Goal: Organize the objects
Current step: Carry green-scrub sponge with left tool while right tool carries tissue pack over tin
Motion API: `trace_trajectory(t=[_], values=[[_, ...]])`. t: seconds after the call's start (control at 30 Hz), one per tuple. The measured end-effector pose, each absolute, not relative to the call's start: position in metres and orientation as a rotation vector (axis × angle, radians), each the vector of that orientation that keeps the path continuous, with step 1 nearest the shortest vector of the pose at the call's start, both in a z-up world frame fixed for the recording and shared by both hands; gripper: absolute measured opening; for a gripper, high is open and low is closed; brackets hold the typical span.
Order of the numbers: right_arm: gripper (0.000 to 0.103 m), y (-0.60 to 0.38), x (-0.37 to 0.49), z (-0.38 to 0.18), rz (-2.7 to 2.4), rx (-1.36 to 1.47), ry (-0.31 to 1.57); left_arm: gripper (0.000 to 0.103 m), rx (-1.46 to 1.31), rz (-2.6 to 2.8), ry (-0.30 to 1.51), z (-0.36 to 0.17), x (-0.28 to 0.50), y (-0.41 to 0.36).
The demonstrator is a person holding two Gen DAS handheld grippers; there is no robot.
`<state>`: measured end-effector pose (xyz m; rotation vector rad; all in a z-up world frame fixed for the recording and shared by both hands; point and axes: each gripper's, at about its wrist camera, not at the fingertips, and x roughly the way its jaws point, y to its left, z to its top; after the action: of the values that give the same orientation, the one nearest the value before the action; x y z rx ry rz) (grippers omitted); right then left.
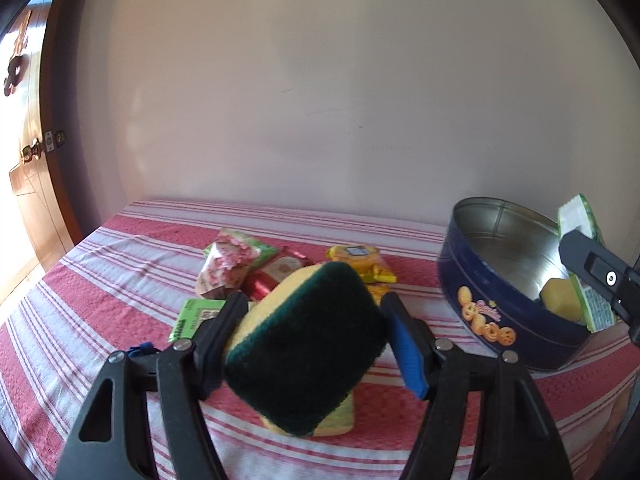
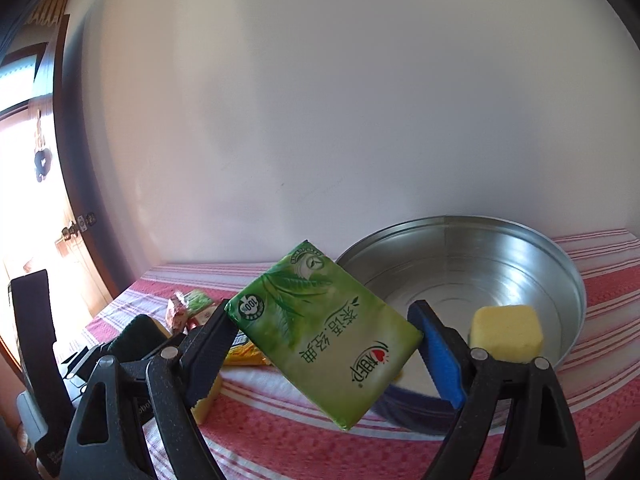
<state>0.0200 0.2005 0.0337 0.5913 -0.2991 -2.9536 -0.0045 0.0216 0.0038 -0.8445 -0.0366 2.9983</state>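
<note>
- The step in hand looks like loading the round tin (image 1: 496, 308): both tongs carry an item and the right one is already at the tin; the clutter on the tabletop (image 1: 100, 280) is not yet cleared.
- The right tongs (image 2: 324, 334) are clamped on a green tissue pack (image 2: 328, 332), held tilted at the centre of the right wrist frame, over the tin's near rim; in the left wrist view the same pack shows at the far right edge, poking down into the tin.
- The left tongs (image 1: 310, 328) are clamped on a scouring sponge (image 1: 308, 344), dark green pad facing the camera with the yellow foam behind, lifted clear of the striped cloth at lower centre of the frame.
- Next move, as I judge it: lower the pack past the rim and let go, then bring the sponge across to the right; the tin's wall is tall, so each item must go over it, not into it.
- The tin is dark blue outside with biscuit pictures, bare silver inside, lid off; a yellow sponge block (image 2: 506, 334) already lies inside at the right.
- Snack packets (image 1: 232, 264) lie heaped at mid-frame, well apart from the tin.
</note>
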Motion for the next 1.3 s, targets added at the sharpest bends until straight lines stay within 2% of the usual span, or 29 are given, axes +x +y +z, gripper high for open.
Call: trace_trajectory(t=[0.6,0.9,1.3], values=[[0.088,0.274,0.017,0.036,-3.148,0.559,-0.297,0.069,-0.766,2.902,0.060,0.021,-0.015,0.100],[0.088,0.321,0.006,0.028,-3.214,0.605,-0.436,0.069,-0.736,2.853,0.098,0.025,-0.029,0.146],[0.088,0.351,-0.013,0.009,-3.216,0.731,-0.517,0.069,-0.739,2.843,0.190,0.015,-0.049,0.187]])
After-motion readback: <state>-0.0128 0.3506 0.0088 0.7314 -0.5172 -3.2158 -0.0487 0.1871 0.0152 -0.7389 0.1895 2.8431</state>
